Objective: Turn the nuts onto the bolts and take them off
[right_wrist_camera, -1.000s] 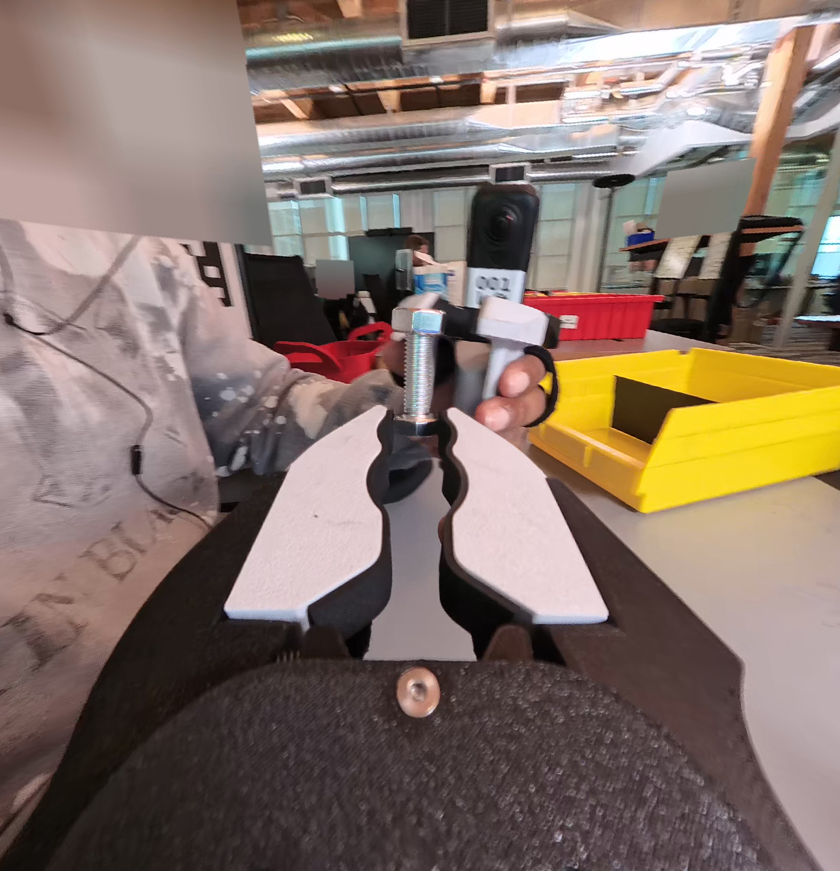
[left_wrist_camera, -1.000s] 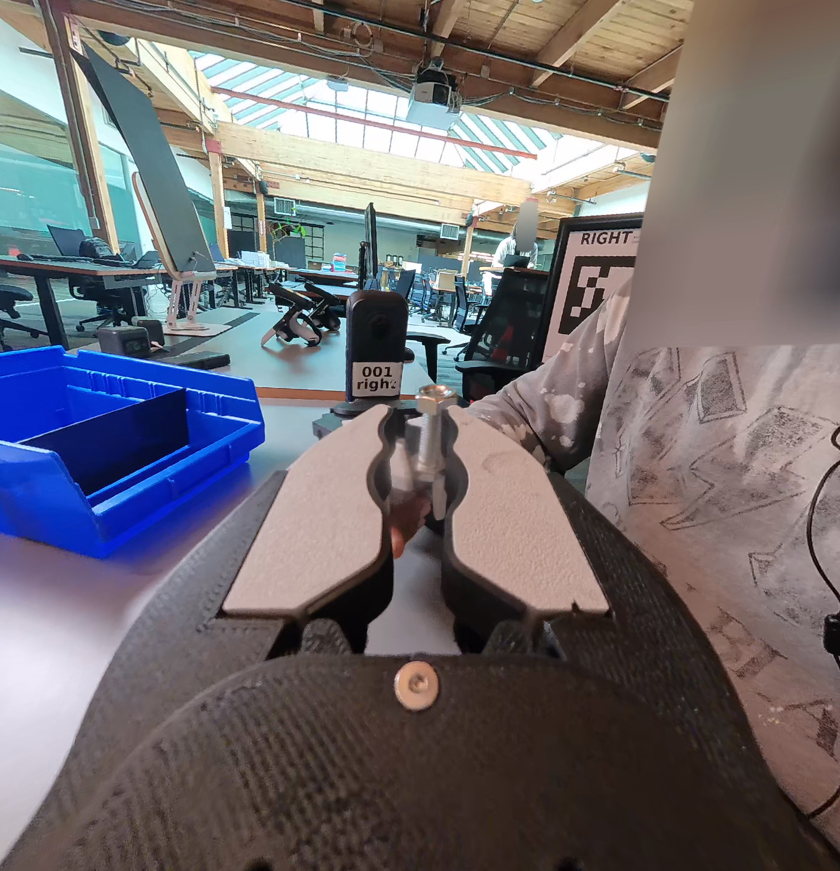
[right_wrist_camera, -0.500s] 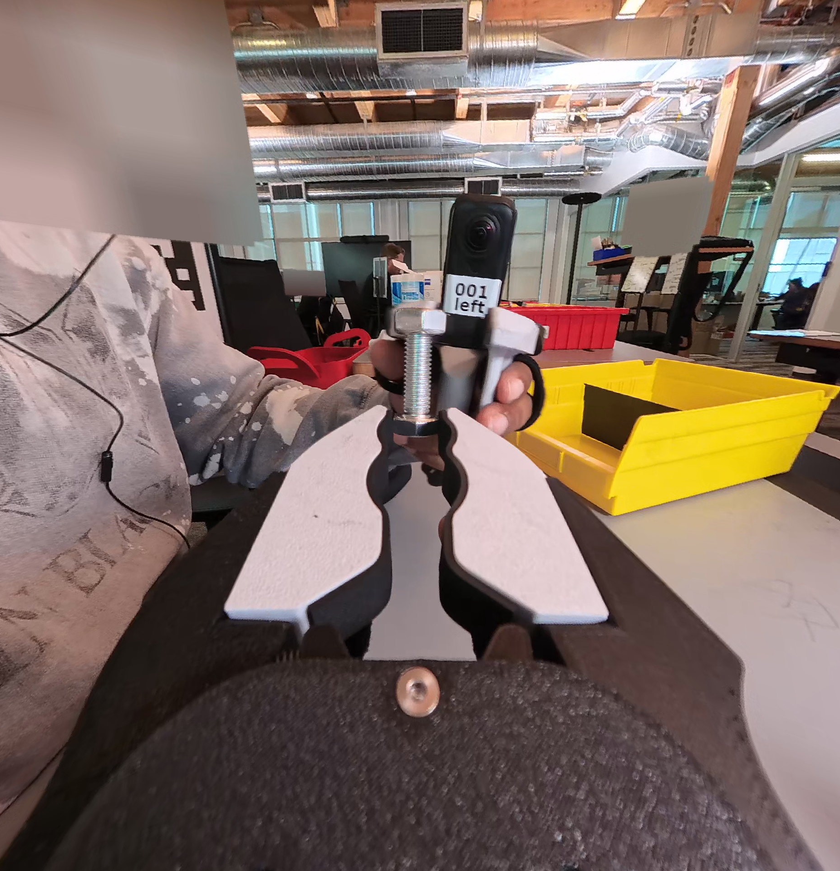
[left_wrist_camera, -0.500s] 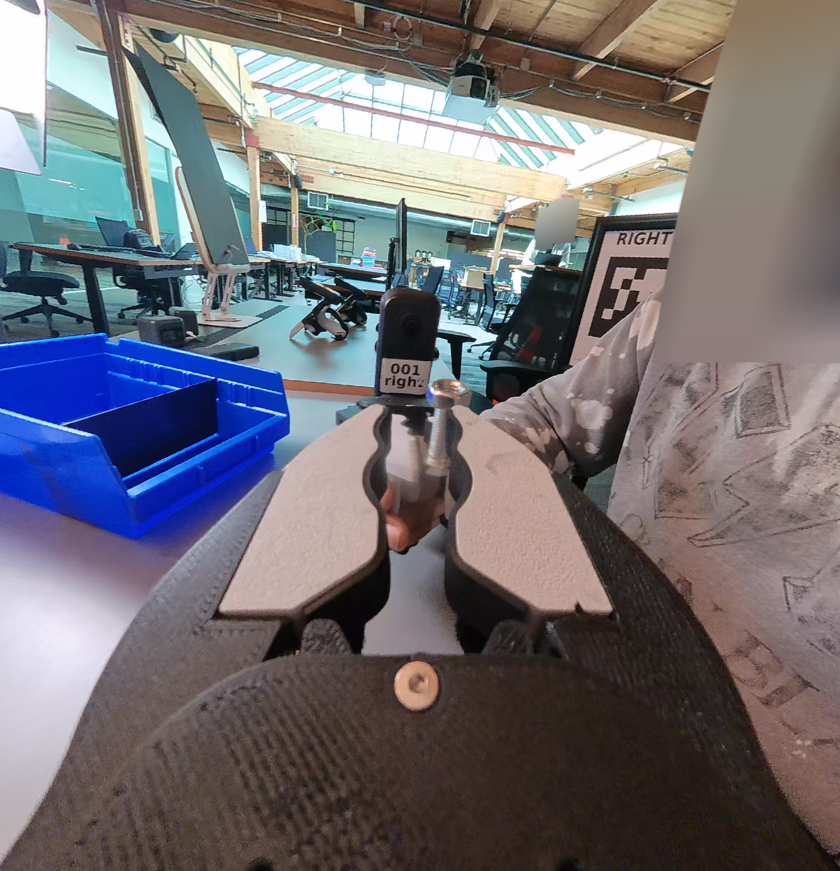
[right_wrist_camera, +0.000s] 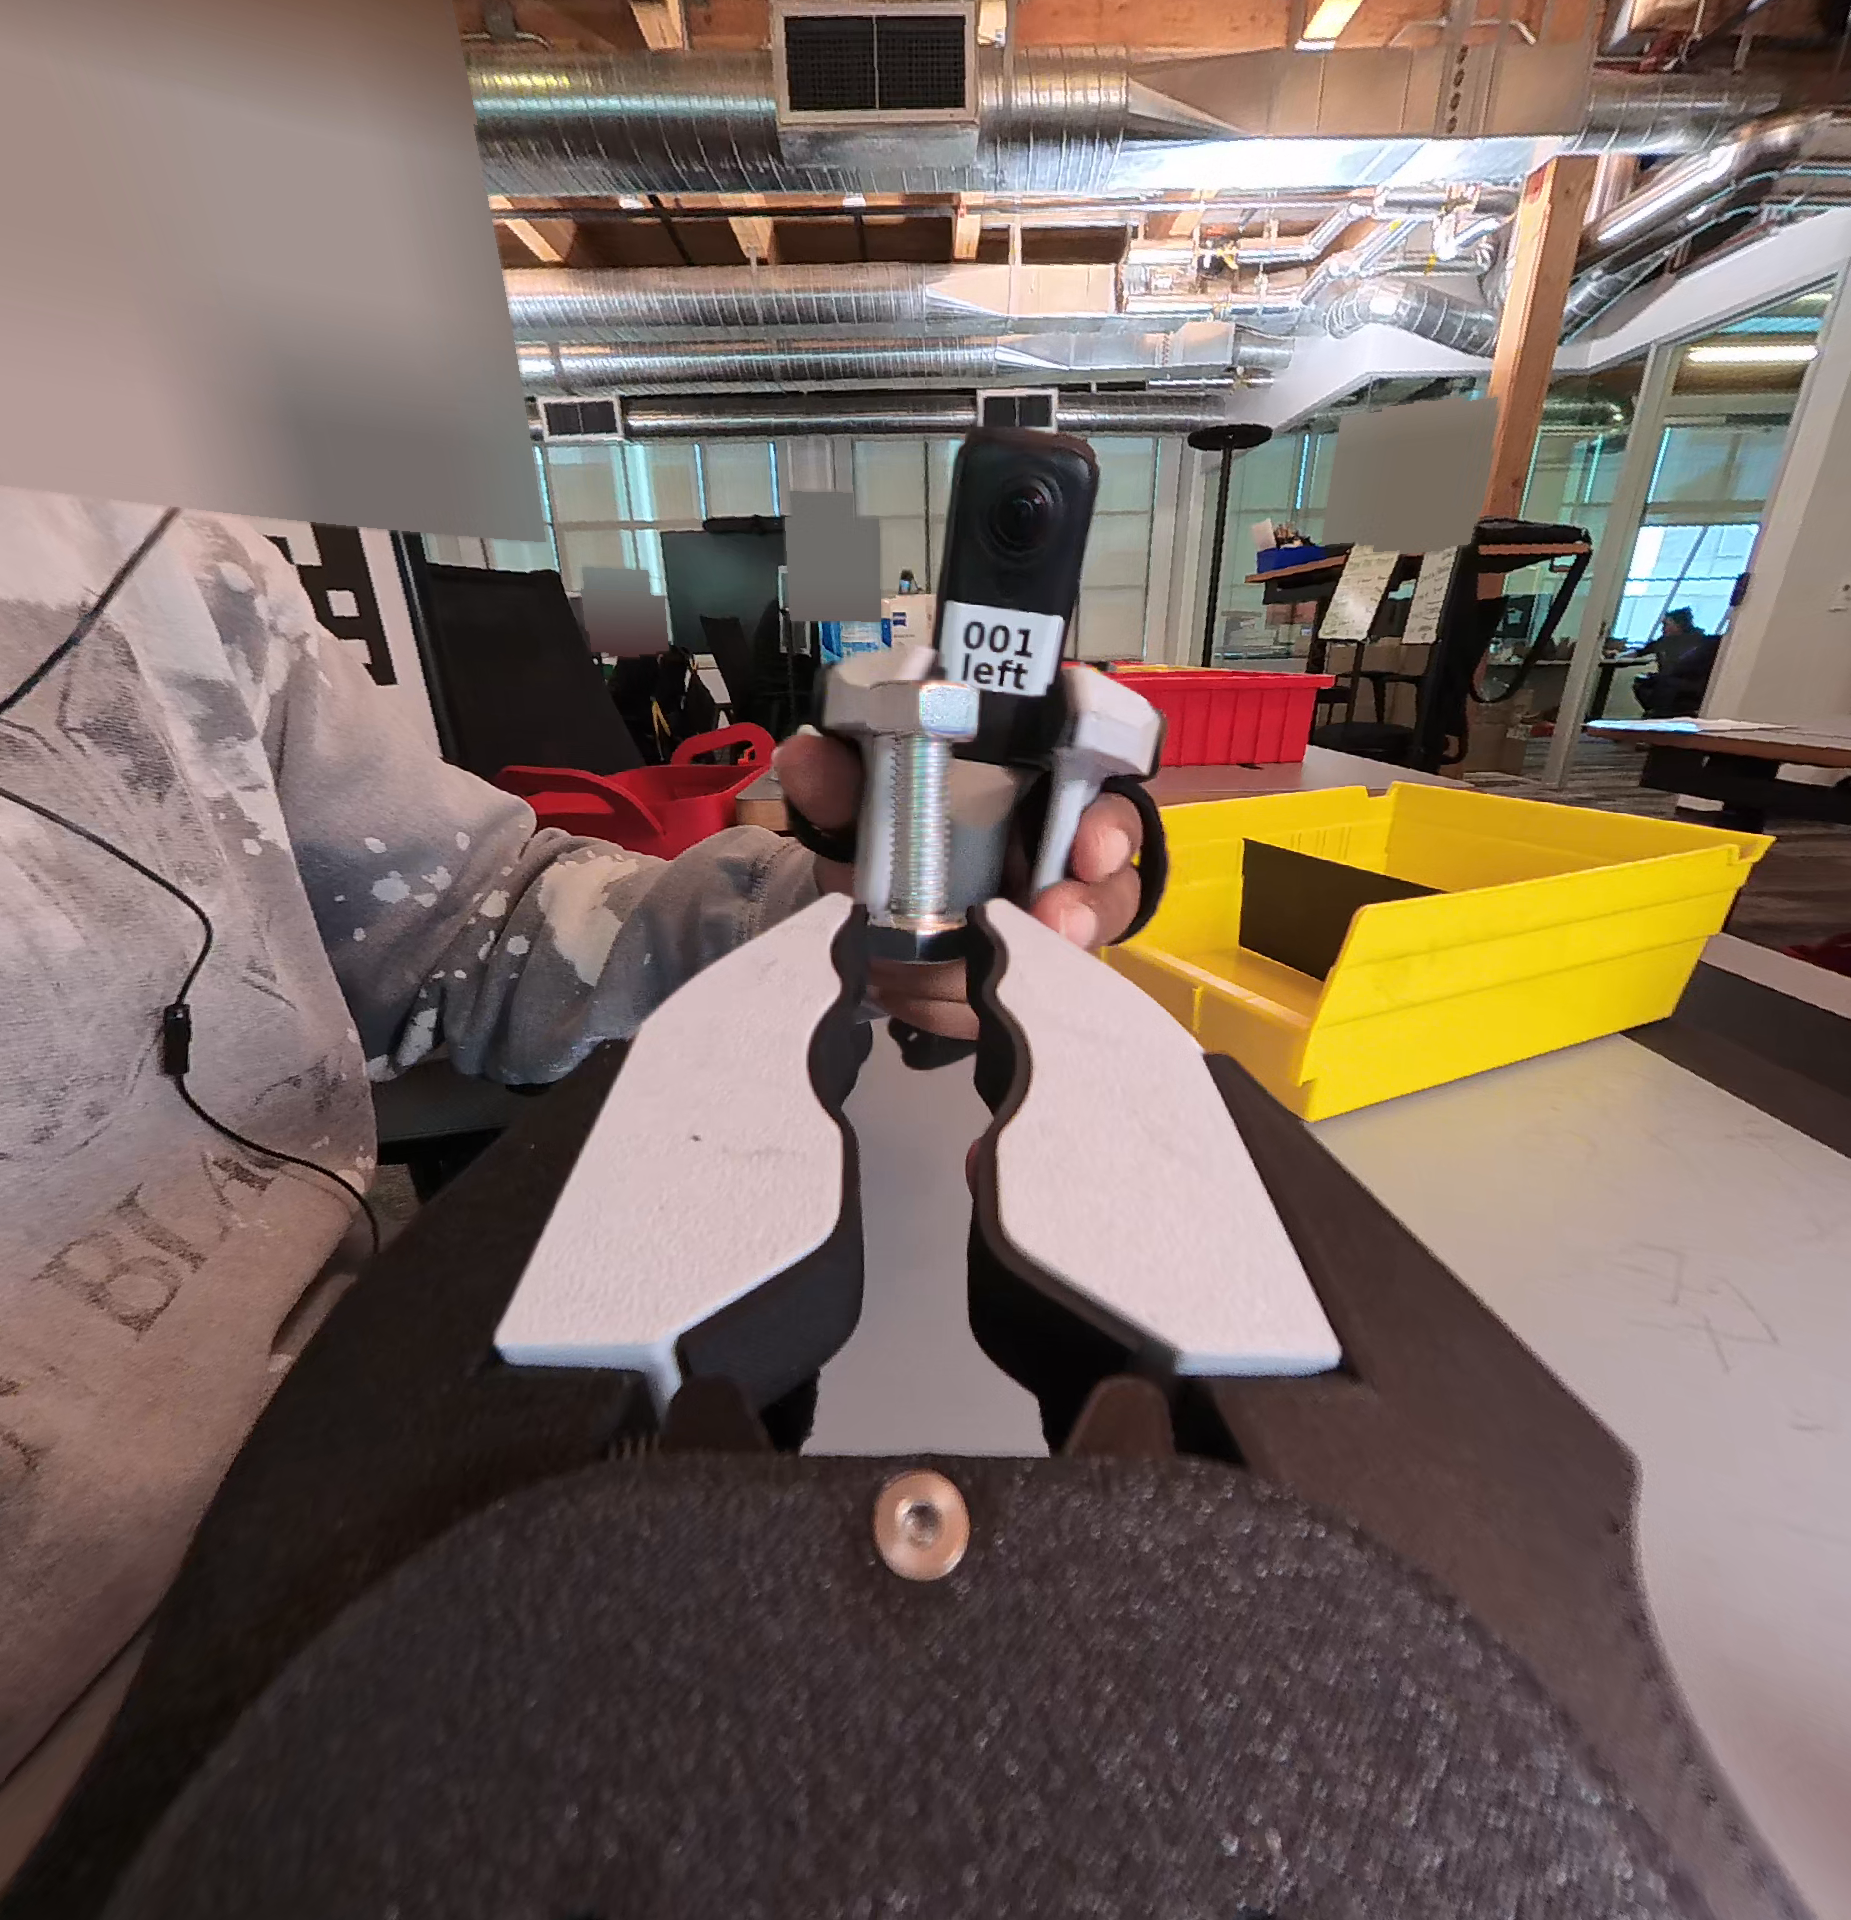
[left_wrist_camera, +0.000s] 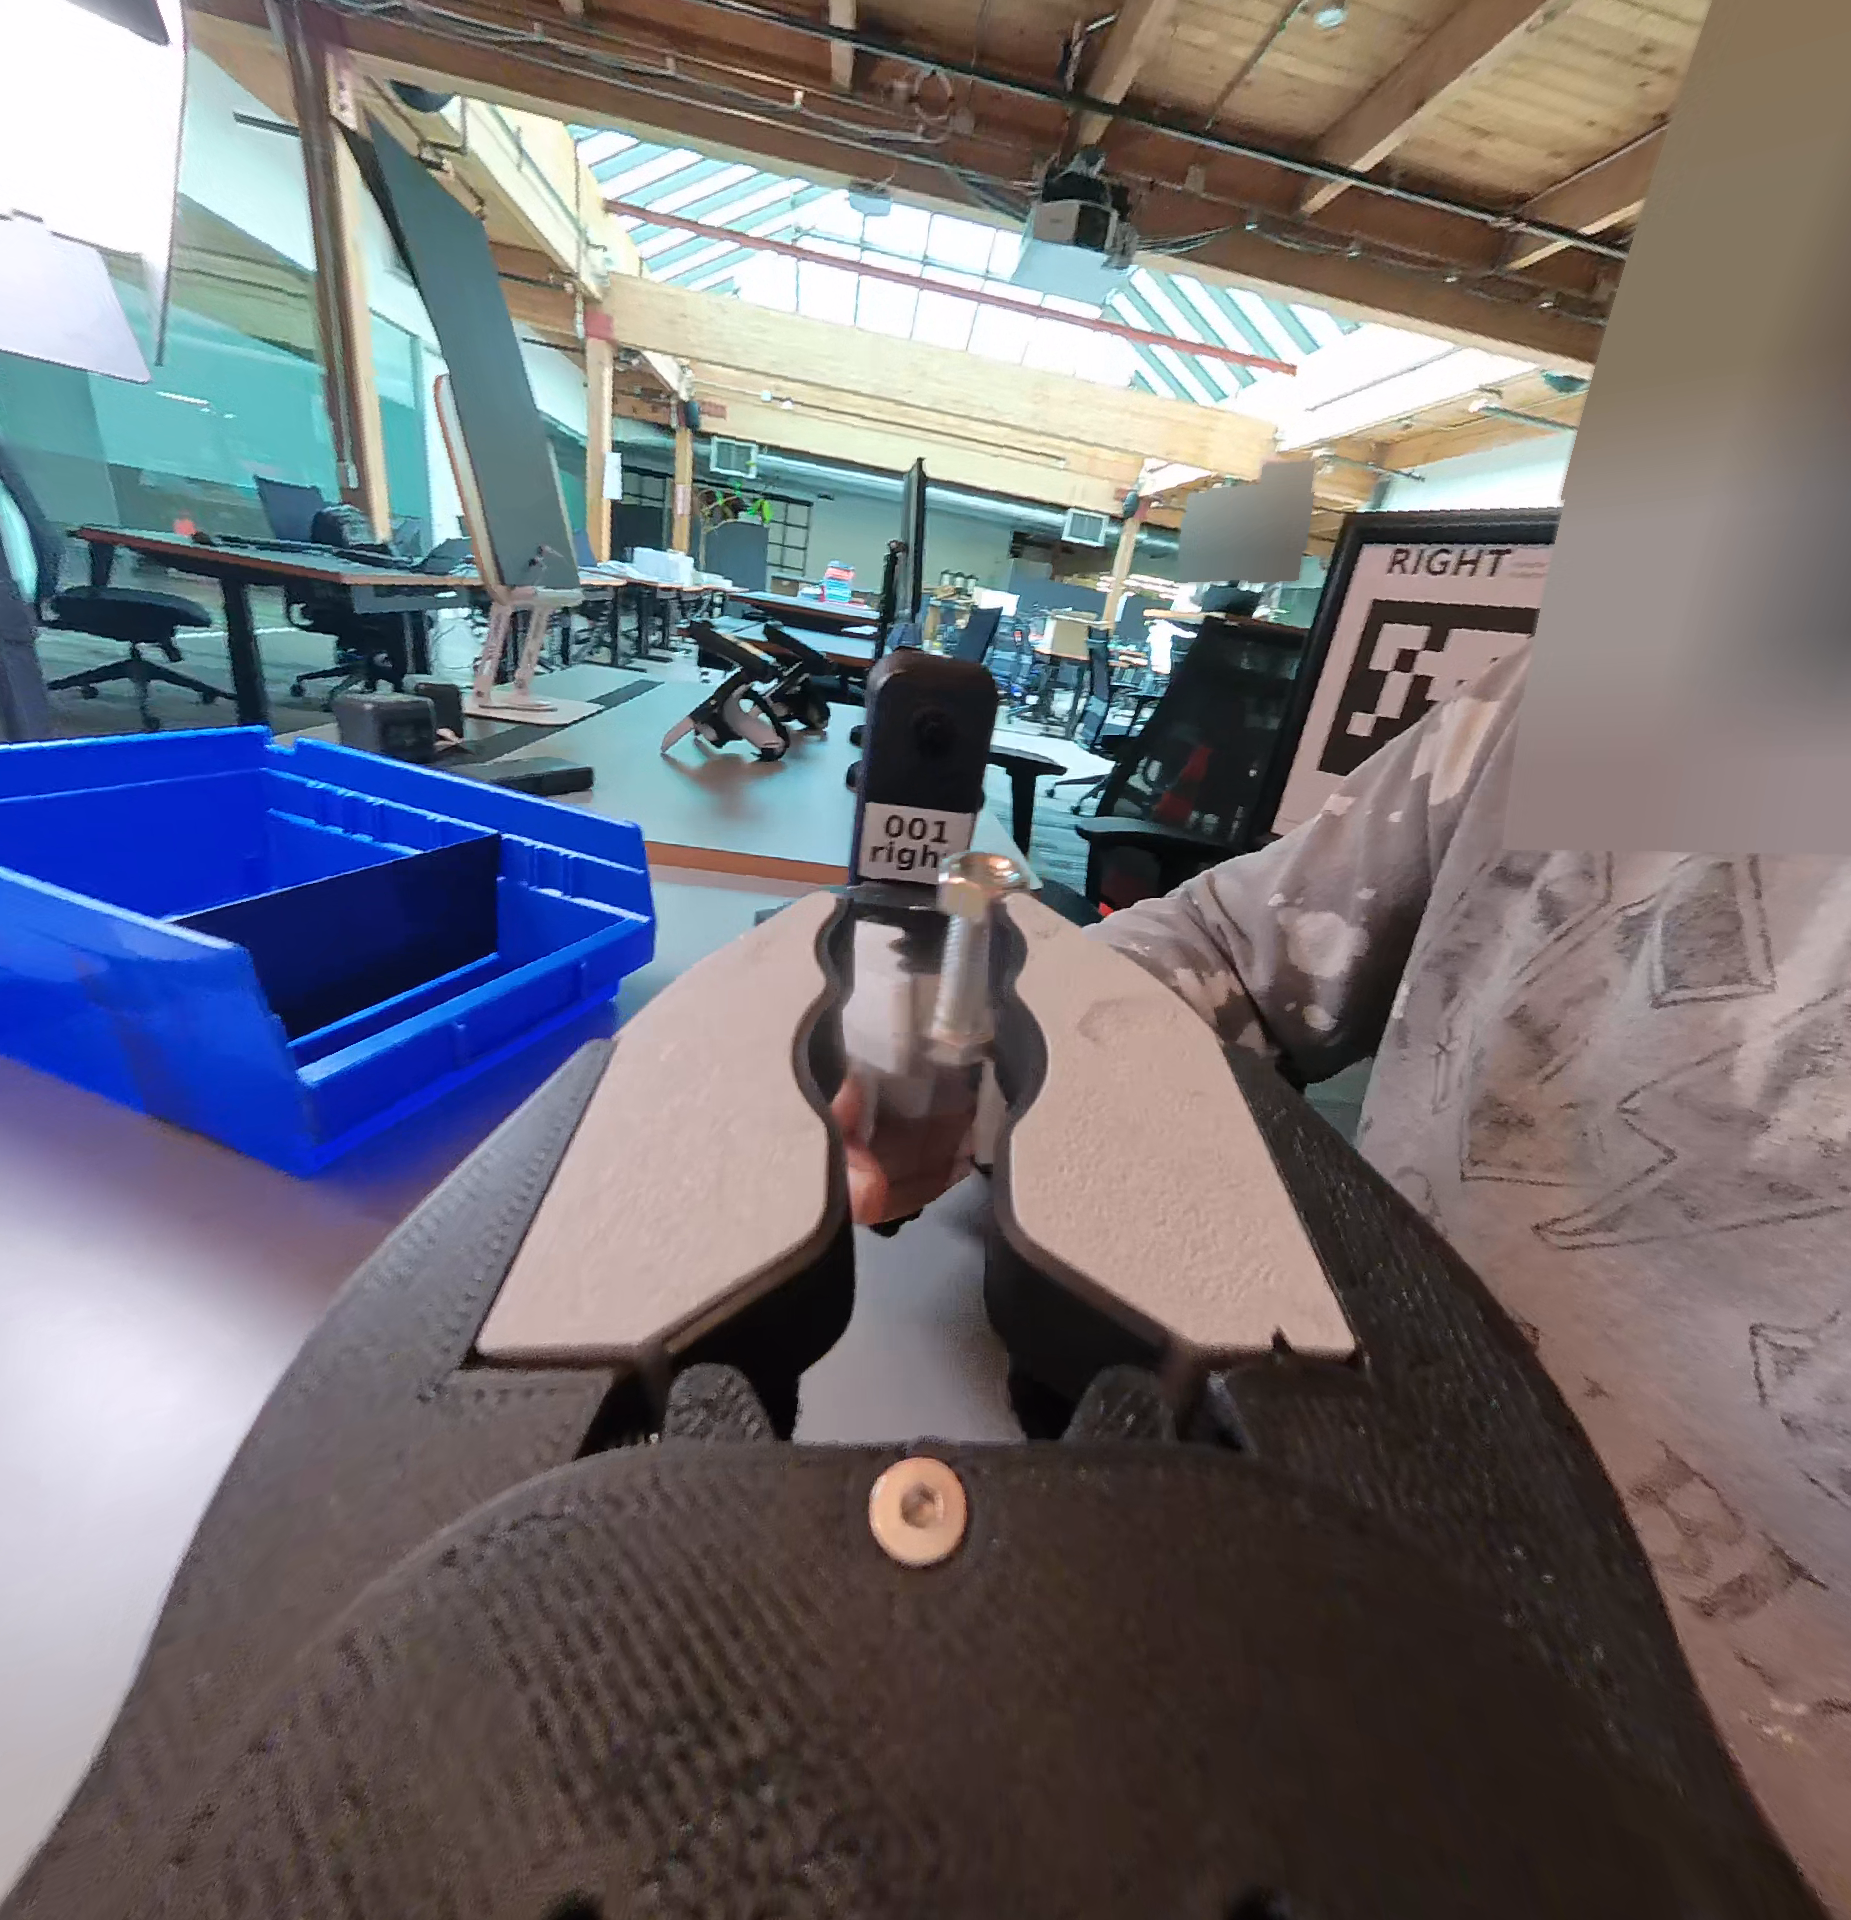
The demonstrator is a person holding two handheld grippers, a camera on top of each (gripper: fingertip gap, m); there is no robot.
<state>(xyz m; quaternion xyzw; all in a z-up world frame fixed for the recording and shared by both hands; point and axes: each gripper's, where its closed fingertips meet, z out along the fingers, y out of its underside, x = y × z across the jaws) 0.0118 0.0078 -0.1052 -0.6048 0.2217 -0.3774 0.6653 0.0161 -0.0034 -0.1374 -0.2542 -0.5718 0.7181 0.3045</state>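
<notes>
A silver bolt stands upright in the air, hex head on top. A nut sits on its lower end. My right gripper is shut on that nut and holds the bolt up. My left gripper faces it from the other side with its jaws a little apart. In the left wrist view the bolt shows just past the tips, close to the right finger, and nothing is clamped. In the right wrist view the left gripper is right behind the bolt head.
A blue bin with a dark divider stands on the grey table to the left. A yellow bin stands on the table to the right, with a red bin behind it. The person's patterned sleeve fills the near side. Both grippers' tips are close together, under 4 cm apart.
The left gripper has come closer to the bolt and now sits in line behind its head. The right gripper has kept its hold on the nut.
</notes>
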